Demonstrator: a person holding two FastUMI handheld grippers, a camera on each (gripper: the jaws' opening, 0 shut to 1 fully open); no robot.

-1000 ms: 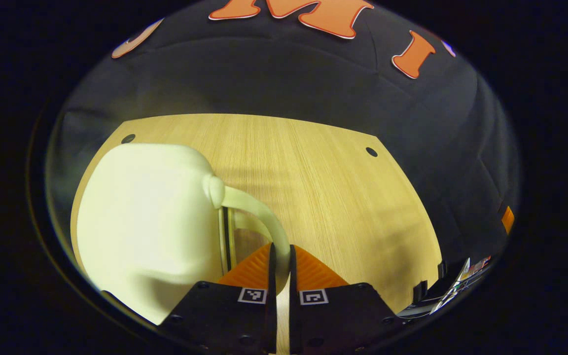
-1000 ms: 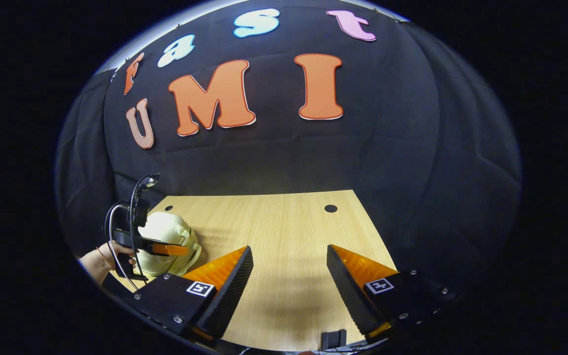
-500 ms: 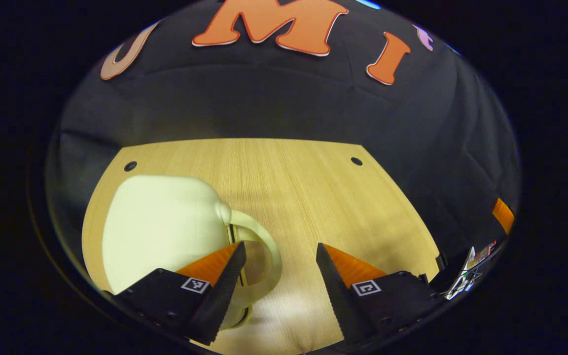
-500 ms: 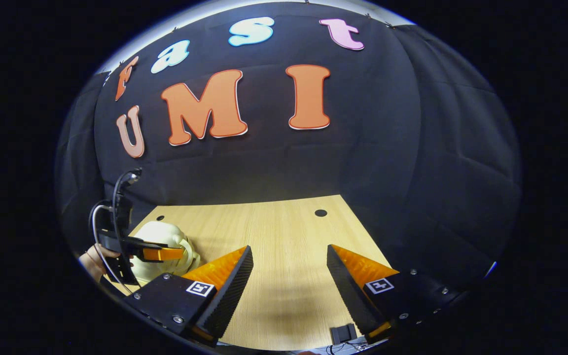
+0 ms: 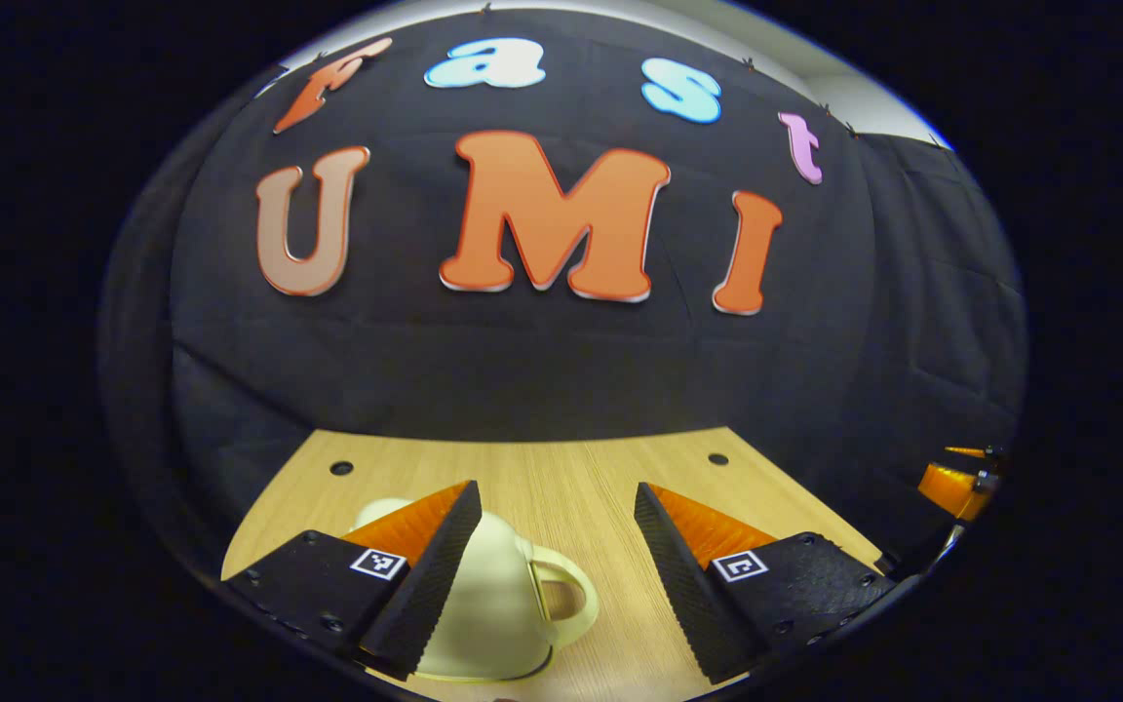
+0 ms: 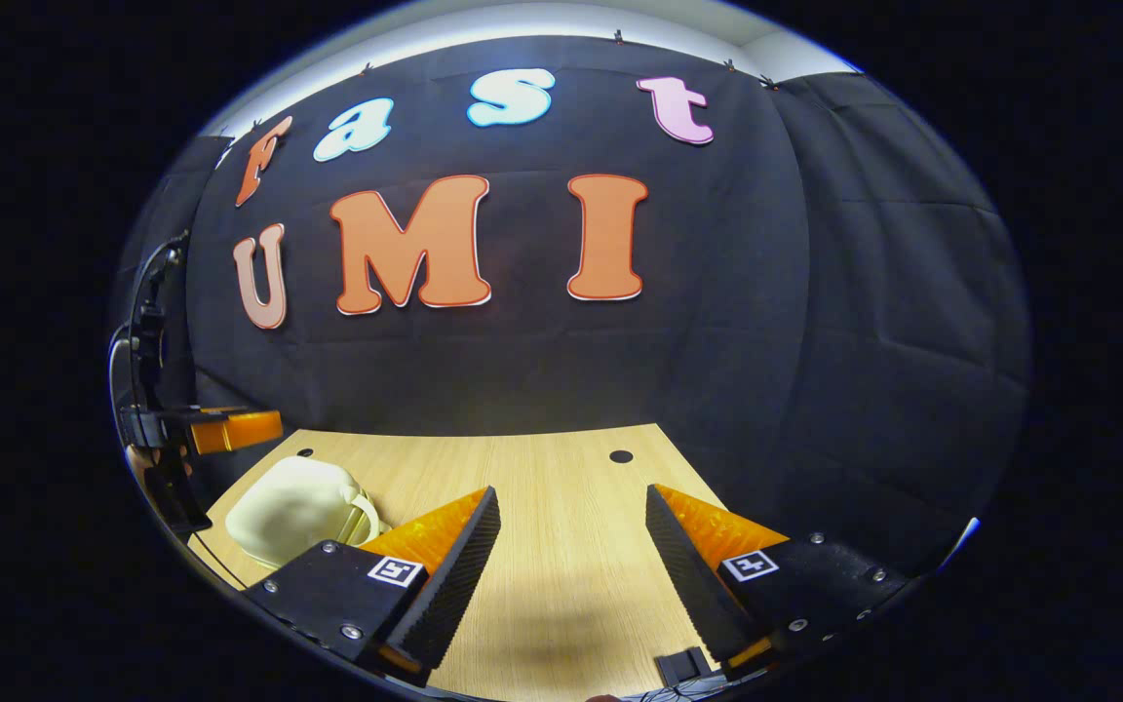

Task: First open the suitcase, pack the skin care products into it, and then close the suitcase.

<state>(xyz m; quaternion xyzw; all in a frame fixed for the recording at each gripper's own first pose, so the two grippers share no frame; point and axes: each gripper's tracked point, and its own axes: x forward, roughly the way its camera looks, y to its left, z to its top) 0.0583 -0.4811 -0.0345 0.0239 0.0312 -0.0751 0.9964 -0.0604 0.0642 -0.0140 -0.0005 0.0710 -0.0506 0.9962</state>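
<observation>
A small cream suitcase [image 5: 493, 604] lies closed on the wooden table [image 5: 561, 458], its looped handle [image 5: 569, 597] pointing right. My left gripper [image 5: 555, 487] hangs open above it and holds nothing; the left finger covers part of the shell. In the right gripper view the suitcase [image 6: 293, 507] sits at the table's far left, with the left gripper [image 6: 220, 429] raised above it. My right gripper [image 6: 571, 490] is open over the bare middle of the table [image 6: 542, 546], empty.
Round holes [image 5: 340, 468] [image 5: 717, 458] mark the table's far corners, close to the black cloth wall. A small black clip [image 6: 680, 665] sits at the table's near edge. The right gripper [image 5: 956, 483] shows at the far right of the left gripper view.
My left gripper, shut on the suitcase handle a second ago, opened, let go and rose away; the suitcase stays closed on the table. The right gripper tilted up slightly.
</observation>
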